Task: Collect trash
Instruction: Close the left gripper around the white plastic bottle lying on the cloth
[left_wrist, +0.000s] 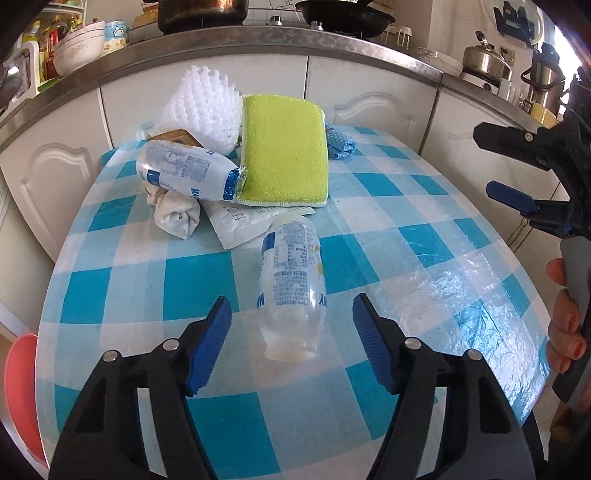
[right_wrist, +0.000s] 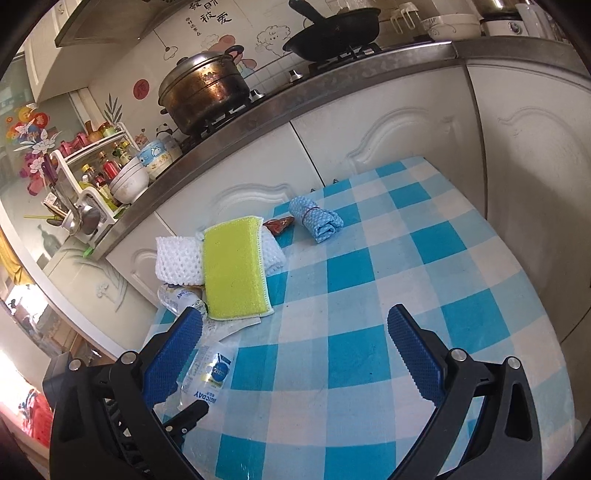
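My left claw (left_wrist: 291, 345) hangs low over the near part of the checked worktop (left_wrist: 424, 229), released, its blue pads either side of a clear bottle (left_wrist: 291, 291) and not touching it. That bottle lies on its side, base toward me, neck pointing to the far edge. The right wrist view shows it too, low on the left beside my right claw's left finger, with the tip of the left claw reaching in next to it.

Behind it, toward the far left corner, sits the heap of trash. A second bottle (left_wrist: 184, 173) lies across it with its blue foil neck against a yellow sponge (left_wrist: 284, 155). Under the bottle there is a crumpled wrapper (left_wrist: 177, 218), and a flat white sachet (left_wrist: 240, 221) pokes out toward the near bottle. A white foam net (left_wrist: 207, 99) stands at the back, partly under the sponge. A small brown box (left_wrist: 181, 136) is tucked between net and bottle.

A rolled blue cloth (right_wrist: 316, 221) lies near the far edge, apart from the heap, with a small red-brown scrap (right_wrist: 280, 225) just beside it.

My right claw (right_wrist: 295, 339) is released as well, jaws wide over bare cloth in the middle of the worktop, holding nothing. The hand (left_wrist: 565, 314) gripping it shows at the right edge of the left view.
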